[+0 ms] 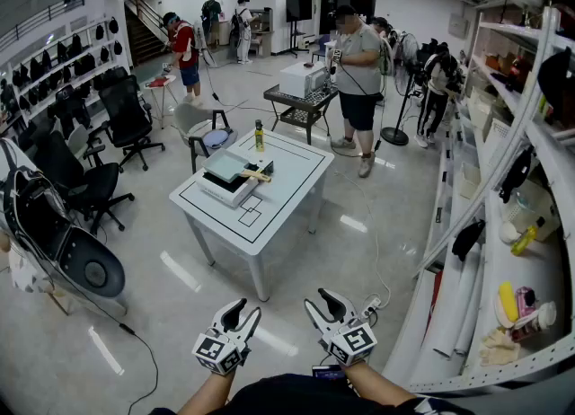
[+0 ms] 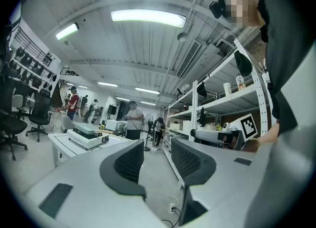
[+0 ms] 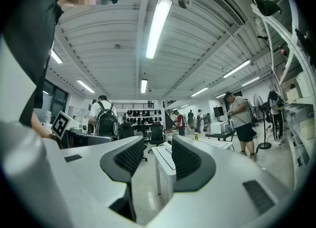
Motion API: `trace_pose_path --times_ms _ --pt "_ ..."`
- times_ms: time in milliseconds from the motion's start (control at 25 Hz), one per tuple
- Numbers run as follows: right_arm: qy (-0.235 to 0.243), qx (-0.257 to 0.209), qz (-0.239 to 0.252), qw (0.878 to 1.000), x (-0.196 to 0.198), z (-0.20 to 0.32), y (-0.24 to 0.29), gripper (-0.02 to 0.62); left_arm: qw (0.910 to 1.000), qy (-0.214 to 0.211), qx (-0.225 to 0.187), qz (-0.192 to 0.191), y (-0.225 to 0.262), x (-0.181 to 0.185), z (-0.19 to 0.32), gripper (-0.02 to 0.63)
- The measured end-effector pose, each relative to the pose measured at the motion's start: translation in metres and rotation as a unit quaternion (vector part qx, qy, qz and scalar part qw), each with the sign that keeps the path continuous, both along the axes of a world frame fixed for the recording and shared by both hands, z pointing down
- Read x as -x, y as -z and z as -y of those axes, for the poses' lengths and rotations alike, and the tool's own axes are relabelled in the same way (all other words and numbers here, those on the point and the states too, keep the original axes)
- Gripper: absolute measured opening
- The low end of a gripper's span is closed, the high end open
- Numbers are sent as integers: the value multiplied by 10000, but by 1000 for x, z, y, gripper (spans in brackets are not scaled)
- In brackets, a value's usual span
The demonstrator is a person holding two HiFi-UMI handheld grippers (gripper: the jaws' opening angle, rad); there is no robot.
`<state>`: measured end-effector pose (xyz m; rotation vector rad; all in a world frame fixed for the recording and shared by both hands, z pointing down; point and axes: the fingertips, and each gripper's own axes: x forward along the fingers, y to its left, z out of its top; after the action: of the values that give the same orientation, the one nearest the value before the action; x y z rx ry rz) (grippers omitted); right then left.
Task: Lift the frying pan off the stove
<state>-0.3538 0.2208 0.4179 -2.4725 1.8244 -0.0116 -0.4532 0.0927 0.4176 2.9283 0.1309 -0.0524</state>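
Standing well back from the white rectangular table (image 1: 269,217), with glossy grey floor (image 1: 180,283) lying between. Holding the left gripper (image 1: 244,312) and the right gripper (image 1: 320,302) low at the near edge of the head view, side by side but apart, each with a cube of black-and-white square markers at its base. Both claws spread wide open, with curved matt grey jaws and black ribbed inner pads. Nothing gripped in either, only air and the distant room in each gap.

On the left half of the far table, a boxy white stove (image 1: 218,187) with a flat, pale green, glassy top, set inside thin black lines drawn on the tabletop. Touching the stove's right edge, a tan stick-like piece (image 1: 256,173). Cannot make out the frying pan as such from this far off, so cannot tell whether that piece belongs to it. Well apart from both grippers in any case. Upright near the table's far edge, a small yellowish bottle (image 1: 259,136) with a dark cap.

Along the right, white metal shelving (image 1: 530,256) with pale rolls and yellow oddments. At the left, black office chairs (image 1: 85,184) on castors. Farther off, a person (image 1: 358,72) in a grey shirt and dark shorts, just beside a black mesh cart (image 1: 301,110) bearing a white box (image 1: 301,78).
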Motion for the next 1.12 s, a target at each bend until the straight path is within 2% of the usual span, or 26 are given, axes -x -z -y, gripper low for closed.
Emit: trace_pose_path --times_ms 320,520,720,1120 --pt "-65 11 89 9999 3 -6 -5 170 9999 19 -24 130 -5 4 -3 172" --pt "-16 -303 253 9992 4 -11 0 183 9999 17 26 157 -7 5 -5 172" --pt "-31 -302 267 9992 5 -21 0 184 9999 22 128 88 -4 5 -10 172" --pt "-72 -274 299 9991 2 -48 -8 184 9998 64 77 144 -10 0 -27 172"
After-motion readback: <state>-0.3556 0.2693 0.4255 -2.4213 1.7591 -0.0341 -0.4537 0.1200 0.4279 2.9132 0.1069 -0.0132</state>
